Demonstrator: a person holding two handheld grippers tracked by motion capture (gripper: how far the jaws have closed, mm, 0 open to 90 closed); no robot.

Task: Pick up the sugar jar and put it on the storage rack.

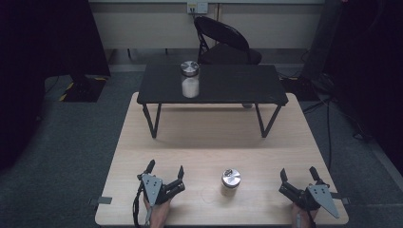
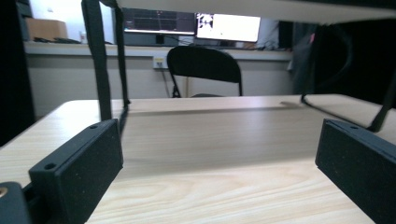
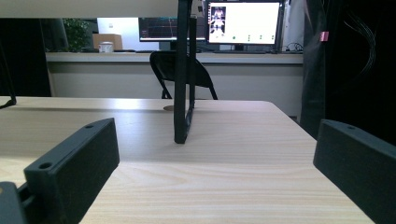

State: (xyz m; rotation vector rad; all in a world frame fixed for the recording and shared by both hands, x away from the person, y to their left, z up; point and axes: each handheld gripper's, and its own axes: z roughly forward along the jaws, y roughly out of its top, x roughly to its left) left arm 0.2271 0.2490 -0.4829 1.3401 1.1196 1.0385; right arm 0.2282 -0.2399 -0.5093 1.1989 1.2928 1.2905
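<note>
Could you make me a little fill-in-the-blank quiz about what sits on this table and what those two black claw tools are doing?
1. The glass jar with white contents and a metal lid stands on top of the black ____.
2. The smaller metal-lidded jar stands on the light wooden table, ____ the two grippers.
3. The left gripper and right gripper both have their jaws ____.
4. Behind the table stands a black folding ____.

Missing words: raised shelf; between; open; chair

Table (image 1: 266,142) under my hands: pale matt wood grain. Small raised shelf (image 1: 228,85): matt black. Jar lids (image 1: 231,177): shiny brushed metal.
</note>
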